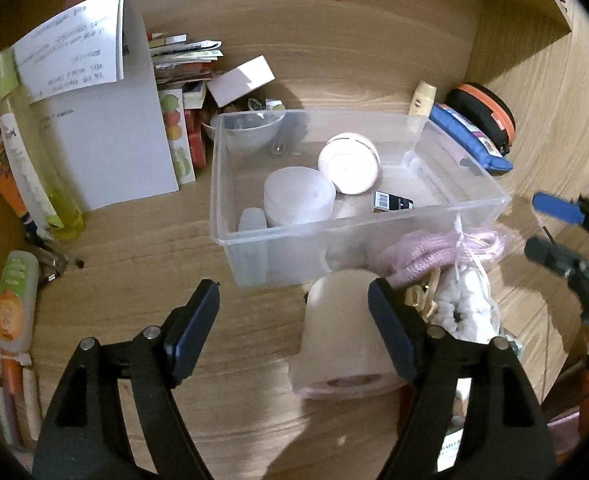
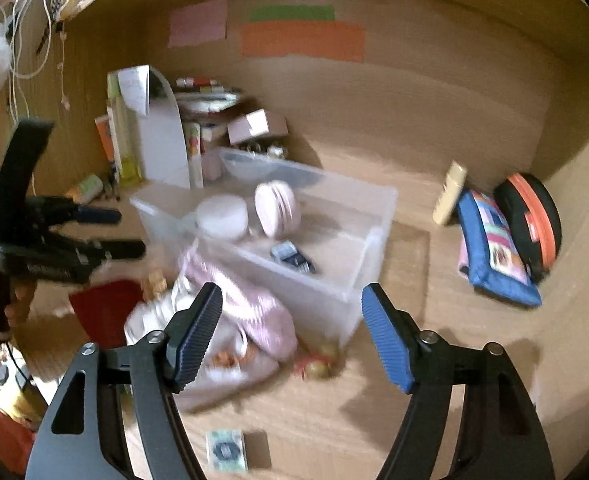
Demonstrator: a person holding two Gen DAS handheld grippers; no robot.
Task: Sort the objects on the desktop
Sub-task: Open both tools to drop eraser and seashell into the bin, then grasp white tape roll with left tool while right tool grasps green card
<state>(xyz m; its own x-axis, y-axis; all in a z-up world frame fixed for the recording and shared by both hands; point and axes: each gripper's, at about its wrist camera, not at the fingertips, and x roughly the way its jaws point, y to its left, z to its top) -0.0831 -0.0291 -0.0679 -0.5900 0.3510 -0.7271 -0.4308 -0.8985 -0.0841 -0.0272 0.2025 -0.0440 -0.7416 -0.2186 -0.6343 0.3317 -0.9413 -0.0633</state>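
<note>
A clear plastic bin (image 1: 470, 184) (image 2: 374, 216) stands on the wooden desk. It holds a round pink case (image 1: 348, 168) (image 2: 276, 208), a white round tub (image 1: 298, 196) (image 2: 222, 216) and a small dark barcoded packet (image 1: 392, 201) (image 2: 292, 260). My left gripper (image 1: 294, 312) is open above the desk, with a pale roll of tape (image 1: 342, 340) lying by its right finger. My right gripper (image 2: 290, 320) is open and empty above a clear bag of pink and white items (image 2: 234, 320) (image 1: 454, 272) in front of the bin. Each gripper shows in the other's view.
White papers (image 1: 110, 136), a yellow bottle (image 1: 42, 168) and stacked booklets (image 1: 182, 68) stand at the back left. A blue pouch (image 2: 490, 252), an orange-and-black case (image 2: 534, 220) and a cream tube (image 2: 450, 192) lie at the right. A small printed box (image 2: 226, 450) lies near the front edge.
</note>
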